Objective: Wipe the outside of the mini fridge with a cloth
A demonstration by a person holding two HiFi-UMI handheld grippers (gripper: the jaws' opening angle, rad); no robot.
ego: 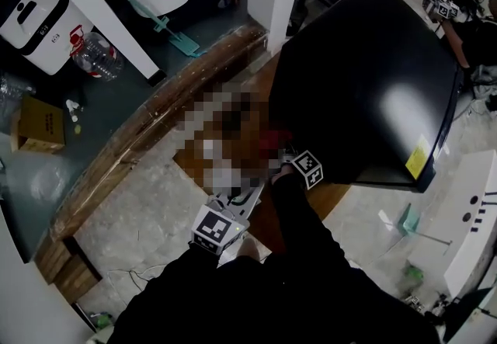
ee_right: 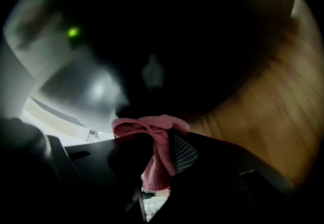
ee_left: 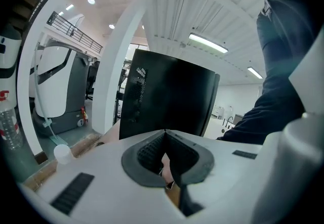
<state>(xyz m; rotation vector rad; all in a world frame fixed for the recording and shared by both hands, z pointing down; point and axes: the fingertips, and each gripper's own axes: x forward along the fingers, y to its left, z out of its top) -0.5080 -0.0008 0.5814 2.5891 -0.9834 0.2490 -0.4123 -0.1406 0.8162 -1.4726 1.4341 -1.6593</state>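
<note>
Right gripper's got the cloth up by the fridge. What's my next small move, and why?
Probably press the pink cloth, clamped in the right gripper, against the dark fridge side close ahead and stroke along it; contact isn't clear, and the left gripper is shut, empty.

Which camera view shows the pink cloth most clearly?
The right gripper view: the pink cloth sits close and central, pinched in the jaws of the right gripper. The head view shows only a small red patch. The left gripper view does not show it.
</note>
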